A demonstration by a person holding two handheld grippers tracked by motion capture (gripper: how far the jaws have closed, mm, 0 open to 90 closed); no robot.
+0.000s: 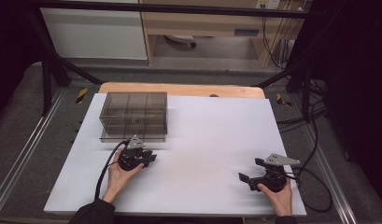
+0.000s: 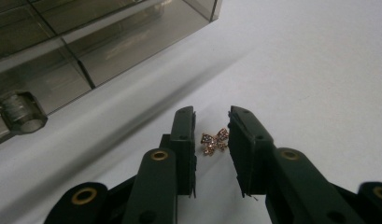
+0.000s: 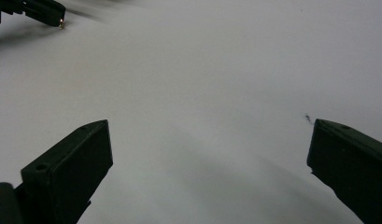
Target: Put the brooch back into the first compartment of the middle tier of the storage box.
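A tiny gold, stone-studded bow charm (image 2: 214, 141) sits between the jaws of my left gripper (image 2: 212, 114), which are closed to a narrow gap around it. It touches the right jaw and almost reaches the left. The left gripper (image 1: 151, 157) hovers just in front of a smoky clear drawer box (image 1: 134, 115) at the back left of the white table (image 1: 207, 135). The box front (image 2: 86, 46) and its round knob (image 2: 20, 112) are close by. My right gripper (image 1: 251, 170) rests near the front right, jaws wide apart over bare white surface (image 3: 209, 135). The left gripper's tip (image 3: 48, 11) carries a gold speck.
The white table sheet lies on a wooden top (image 1: 179, 88) inside a black frame. Cables (image 1: 314, 186) trail off the right side, and another cable (image 1: 107, 163) runs back from the left gripper. A person's hands (image 1: 121, 179) hold both grippers.
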